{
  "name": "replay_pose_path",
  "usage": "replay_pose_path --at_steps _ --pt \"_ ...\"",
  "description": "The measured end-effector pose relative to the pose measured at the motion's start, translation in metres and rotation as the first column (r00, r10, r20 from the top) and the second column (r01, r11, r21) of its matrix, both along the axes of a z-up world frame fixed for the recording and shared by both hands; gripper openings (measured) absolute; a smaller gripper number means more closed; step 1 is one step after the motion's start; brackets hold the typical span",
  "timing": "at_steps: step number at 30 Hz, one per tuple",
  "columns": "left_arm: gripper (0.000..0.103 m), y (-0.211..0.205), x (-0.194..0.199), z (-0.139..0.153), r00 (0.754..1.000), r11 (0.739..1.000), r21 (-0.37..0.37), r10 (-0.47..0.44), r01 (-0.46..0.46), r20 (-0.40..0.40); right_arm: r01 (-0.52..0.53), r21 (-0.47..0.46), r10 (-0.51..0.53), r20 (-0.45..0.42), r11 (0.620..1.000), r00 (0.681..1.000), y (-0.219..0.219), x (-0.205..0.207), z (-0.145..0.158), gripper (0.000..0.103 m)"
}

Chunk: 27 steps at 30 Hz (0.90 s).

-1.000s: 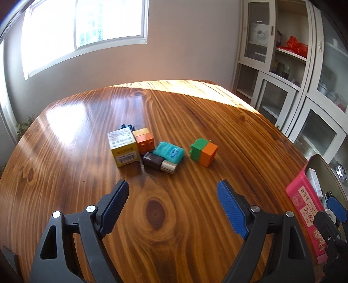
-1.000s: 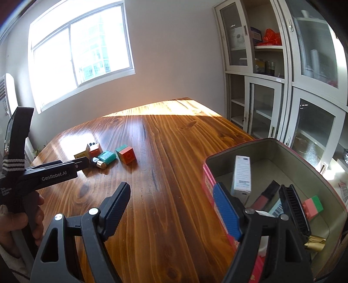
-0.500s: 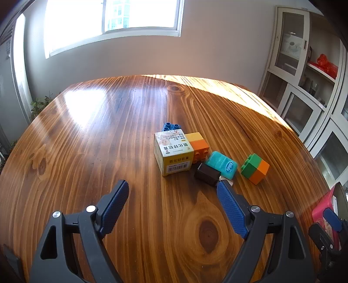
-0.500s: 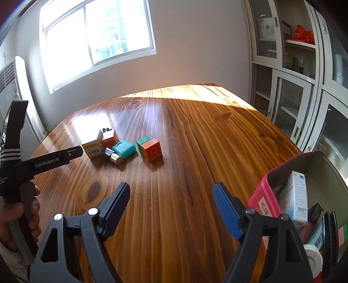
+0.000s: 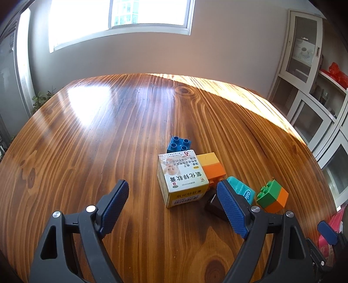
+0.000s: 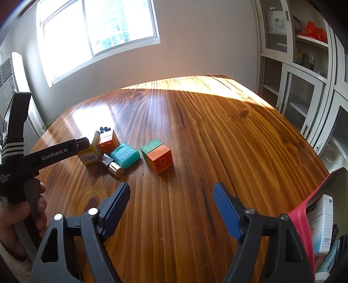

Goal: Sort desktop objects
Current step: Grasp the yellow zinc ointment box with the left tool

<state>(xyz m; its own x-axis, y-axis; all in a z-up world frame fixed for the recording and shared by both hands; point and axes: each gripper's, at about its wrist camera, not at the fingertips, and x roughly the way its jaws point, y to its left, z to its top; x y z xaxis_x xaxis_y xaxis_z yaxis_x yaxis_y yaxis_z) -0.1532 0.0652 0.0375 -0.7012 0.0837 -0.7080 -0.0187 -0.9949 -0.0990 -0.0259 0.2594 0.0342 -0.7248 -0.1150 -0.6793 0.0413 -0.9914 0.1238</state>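
A cluster of small objects lies on the wooden table (image 5: pixel 108 135). A yellow medicine box (image 5: pixel 182 179) stands in front of a blue brick (image 5: pixel 179 143), beside a yellow-orange brick (image 5: pixel 212 166). A teal floss case (image 5: pixel 243 189), a dark lipstick tube (image 5: pixel 214 203) and a green-orange brick (image 5: pixel 273 196) lie to the right. My left gripper (image 5: pixel 171 205) is open, just short of the medicine box, empty. My right gripper (image 6: pixel 171 206) is open and empty, short of the green-orange brick (image 6: pixel 157 155). The left gripper also shows in the right wrist view (image 6: pixel 83 143), by the medicine box (image 6: pixel 89 154).
A pink tin box (image 6: pixel 304 219) holding a white carton (image 6: pixel 325 222) and other items stands at the table's right front edge. White glass-door cabinets (image 6: pixel 304 71) line the right wall. A window (image 5: pixel 121 19) is behind the table.
My left gripper has moved closer to the cluster and turned left, so the medicine box now sits between its fingers' line. My right gripper swung left, away from the pink tin, toward the bricks.
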Motion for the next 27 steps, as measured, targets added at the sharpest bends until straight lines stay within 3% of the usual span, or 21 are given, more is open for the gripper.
replay_pose_path --at_steps 14,20,21,25,27 --pt "0.087 -0.020 -0.029 -0.017 0.998 0.998 -0.033 0.055 -0.054 0.036 -0.012 0.000 0.012 0.041 1.000 0.999 -0.012 -0.045 -0.010 0.082" --pt "0.086 -0.023 -0.027 -0.016 0.999 0.998 -0.052 0.048 -0.047 0.007 -0.039 0.004 0.039 0.054 0.999 0.998 -0.016 -0.063 -0.016 0.082" --pt "0.084 -0.023 -0.027 -0.016 0.999 0.997 -0.059 0.046 -0.046 0.000 -0.043 0.000 0.043 0.061 0.999 0.997 -0.017 -0.066 -0.018 0.082" --pt "0.048 -0.025 -0.031 -0.019 0.999 0.997 -0.062 0.048 -0.047 0.022 -0.058 0.002 0.058 0.079 0.998 0.995 -0.020 -0.077 -0.024 0.082" --pt "0.048 -0.026 -0.033 -0.019 0.998 0.997 -0.057 0.059 -0.058 0.016 -0.065 0.011 0.064 0.087 0.998 0.994 -0.022 -0.082 -0.027 0.082"
